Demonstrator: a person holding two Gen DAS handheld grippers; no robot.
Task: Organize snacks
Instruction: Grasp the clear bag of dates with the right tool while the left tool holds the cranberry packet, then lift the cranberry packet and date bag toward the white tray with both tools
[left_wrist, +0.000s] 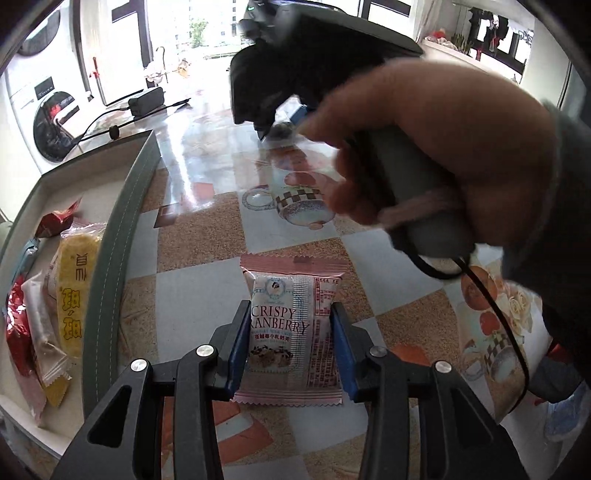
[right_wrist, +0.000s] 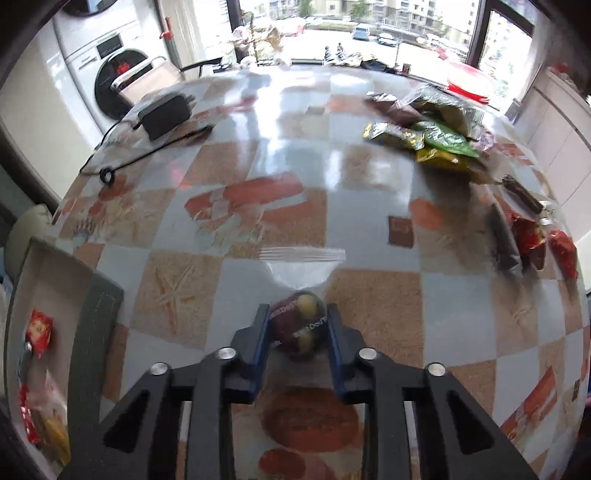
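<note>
A pink-and-white "Crispy Cranberry" packet (left_wrist: 291, 325) sits lengthwise between the blue pads of my left gripper (left_wrist: 290, 332), which is shut on it just above the chequered tablecloth. My right gripper (right_wrist: 297, 332) is shut on a small dark red snack (right_wrist: 295, 325) with yellow spots; its clear wrapper end (right_wrist: 301, 266) fans out ahead of the fingers. In the left wrist view a hand (left_wrist: 461, 147) holds that right gripper, blurred, above the table. A white tray with a grey-green rim (left_wrist: 122, 229) lies at the left, holding several snacks, among them a yellow packet (left_wrist: 74, 295).
A heap of green, yellow and brown snack bags (right_wrist: 436, 136) lies at the far right of the table. Red and dark packets (right_wrist: 532, 240) sit at its right edge. A black power adapter (right_wrist: 164, 114) with its cable is at the far left. A washing machine (right_wrist: 110, 74) stands beyond.
</note>
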